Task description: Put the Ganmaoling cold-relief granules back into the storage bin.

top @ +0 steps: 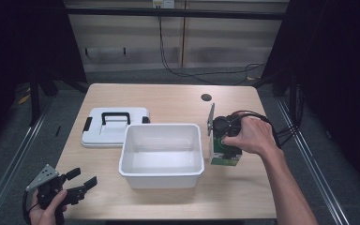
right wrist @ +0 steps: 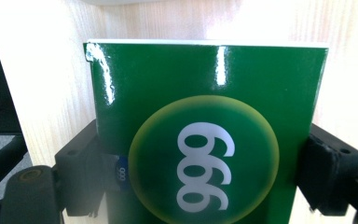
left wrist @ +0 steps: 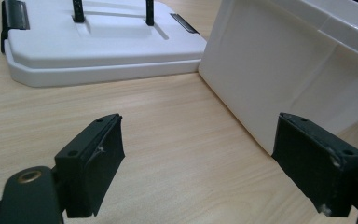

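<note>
Right of the bin [top: 161,154] on the bench [top: 168,101], my right gripper [top: 224,149] clamps the green box [right wrist: 207,135] across its sides. It looks light, stiff and glossy, likely slippery, so I'd grip low. My left gripper [left wrist: 198,158] hangs wide open, near left.

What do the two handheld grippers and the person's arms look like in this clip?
Both the left gripper and the right gripper are black, each with two flat rectangular jaw pads that look scuffed. Each carries a grey three-cornered plate and trails a black cable. The person's forearms are bare, with no sleeves in view.
</note>
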Demonstrator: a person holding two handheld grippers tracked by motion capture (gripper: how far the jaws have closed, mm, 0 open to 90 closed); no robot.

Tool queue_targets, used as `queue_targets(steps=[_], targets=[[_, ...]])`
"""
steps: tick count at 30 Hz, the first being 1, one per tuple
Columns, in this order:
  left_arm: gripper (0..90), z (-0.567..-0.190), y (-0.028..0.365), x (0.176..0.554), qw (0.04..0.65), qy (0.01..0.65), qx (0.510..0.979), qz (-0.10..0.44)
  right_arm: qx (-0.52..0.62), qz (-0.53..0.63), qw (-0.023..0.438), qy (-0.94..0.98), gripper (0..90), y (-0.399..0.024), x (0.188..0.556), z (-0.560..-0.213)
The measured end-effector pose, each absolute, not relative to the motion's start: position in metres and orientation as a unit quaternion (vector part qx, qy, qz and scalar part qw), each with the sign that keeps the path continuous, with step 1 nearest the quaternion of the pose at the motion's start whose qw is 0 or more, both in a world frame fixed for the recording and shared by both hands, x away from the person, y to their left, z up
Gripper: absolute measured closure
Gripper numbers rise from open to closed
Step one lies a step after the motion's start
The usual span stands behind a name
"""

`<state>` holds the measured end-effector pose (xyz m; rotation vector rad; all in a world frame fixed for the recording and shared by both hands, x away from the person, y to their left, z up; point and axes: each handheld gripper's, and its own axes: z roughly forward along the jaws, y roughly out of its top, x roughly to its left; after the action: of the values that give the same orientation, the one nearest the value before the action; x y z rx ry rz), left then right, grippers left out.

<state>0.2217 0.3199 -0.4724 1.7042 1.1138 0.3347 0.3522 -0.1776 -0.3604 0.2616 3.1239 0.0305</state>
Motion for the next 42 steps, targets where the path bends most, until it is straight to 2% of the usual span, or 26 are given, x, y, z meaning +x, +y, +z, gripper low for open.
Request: queue_targets(steps=[17,36,42], targets=[[15.9,-0.473,0.319,0.222,0.513,0.462,0.710,0.138,0.093,0.013,0.018,0.995,15.9,-0.177,0.353,-0.328],[15.9,-0.472,0.320,0.222,0.512,0.462,0.711,0.138,0.097,0.018,0.008,0.995,15.8,-0.167,0.354,-0.299],[15.9,-0.472,0.320,0.221,0.513,0.462,0.711,0.138,0.093,0.023,0.016,0.995,15.9,-0.164,0.352,-0.284]])
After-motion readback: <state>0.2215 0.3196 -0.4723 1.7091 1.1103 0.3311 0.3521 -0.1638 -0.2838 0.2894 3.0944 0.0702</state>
